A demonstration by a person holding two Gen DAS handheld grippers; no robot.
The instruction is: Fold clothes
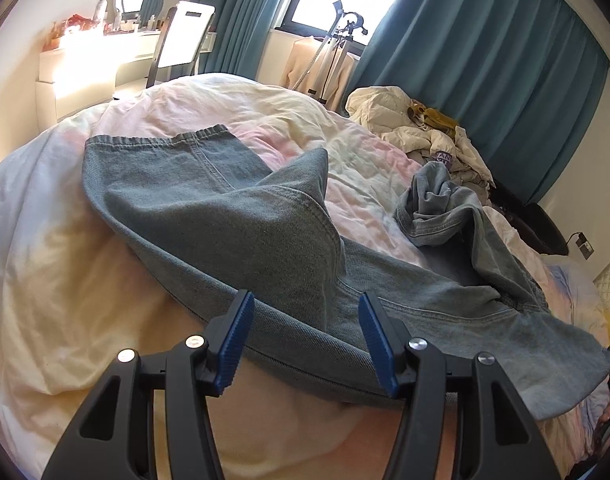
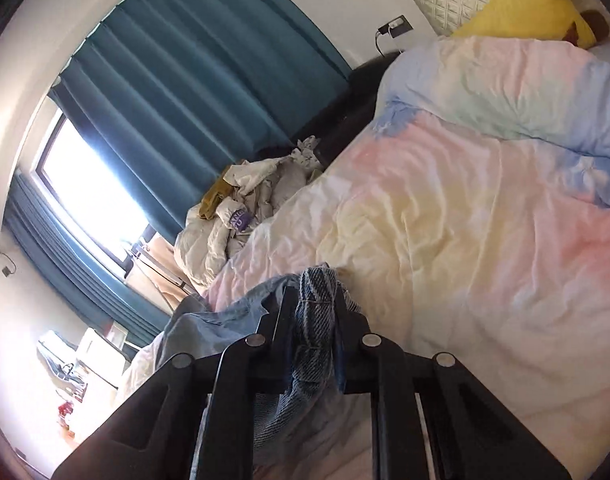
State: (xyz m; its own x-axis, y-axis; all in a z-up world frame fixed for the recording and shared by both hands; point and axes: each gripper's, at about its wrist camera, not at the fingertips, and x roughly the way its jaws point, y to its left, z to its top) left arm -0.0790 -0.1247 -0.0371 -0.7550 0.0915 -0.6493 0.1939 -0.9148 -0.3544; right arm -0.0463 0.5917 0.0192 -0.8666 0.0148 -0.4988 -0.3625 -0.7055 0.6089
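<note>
Left wrist view: my left gripper stands with its blue ribbed pads parted about halfway, over the near folded edge of the faded blue-grey denim garment. The fold lies between and just beyond the pads; neither pad presses on it, so I hold nothing on this side. The garment lies spread across the pastel tie-dyed quilt of the bed, its hemmed end towards the window, with one part bunched and raised at the right.

Right wrist view: my right gripper has its black jaws drawn nearly together on a gathered wad of the same denim, which fills the narrow gap and hangs down behind them. The pads themselves are hidden by cloth, so the grip appears firm, though I cannot see the contact faces. The quilt stretches beyond, bare of clothing.

Background: teal pleated curtains and a heap of cream crumpled laundry at the far edge of the bed.
</note>
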